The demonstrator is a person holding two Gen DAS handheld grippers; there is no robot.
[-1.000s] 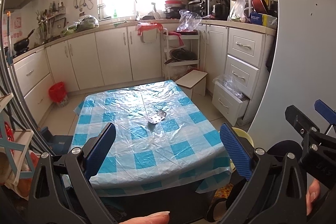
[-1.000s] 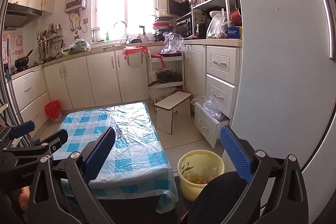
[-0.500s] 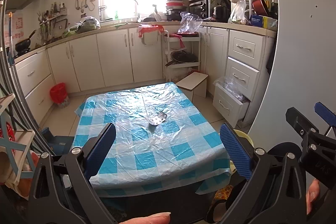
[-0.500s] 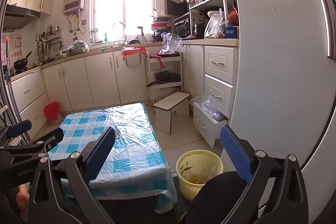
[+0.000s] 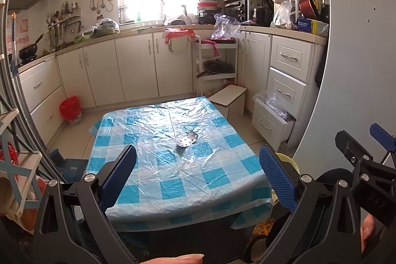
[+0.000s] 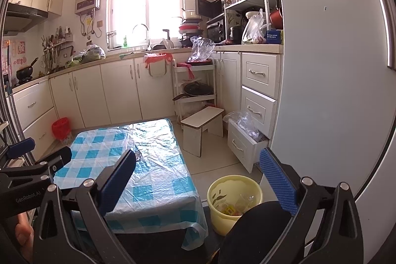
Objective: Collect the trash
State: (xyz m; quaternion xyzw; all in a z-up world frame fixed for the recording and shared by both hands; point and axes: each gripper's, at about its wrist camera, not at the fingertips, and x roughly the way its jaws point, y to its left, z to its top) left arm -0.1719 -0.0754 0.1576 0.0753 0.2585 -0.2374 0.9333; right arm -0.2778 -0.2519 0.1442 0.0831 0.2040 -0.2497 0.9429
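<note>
A silvery blister pack (image 5: 187,138) lies near the middle of a low table (image 5: 153,180) covered in blue-and-white checked plastic; in the right wrist view the blister pack (image 6: 138,155) peeks out past the left finger. A yellow bin (image 6: 234,202) with scraps inside stands on the floor right of the table. My left gripper (image 5: 198,177) hangs open over the table's near edge, well short of the pack. The right gripper (image 6: 198,180) is open too, held above the table's right side and the bin. Neither holds anything.
A white stool (image 6: 202,126) and an open drawer with a plastic bag (image 6: 243,137) sit beyond the bin. A white fridge (image 6: 334,66) fills the right. A red bin (image 5: 70,110) stands by the left cabinets. A wooden rack (image 5: 17,165) is at the left.
Both cameras have tilted up slightly and drifted, so the table sits a little lower and the pack a bit further right in the left view. Both grippers stay open.
</note>
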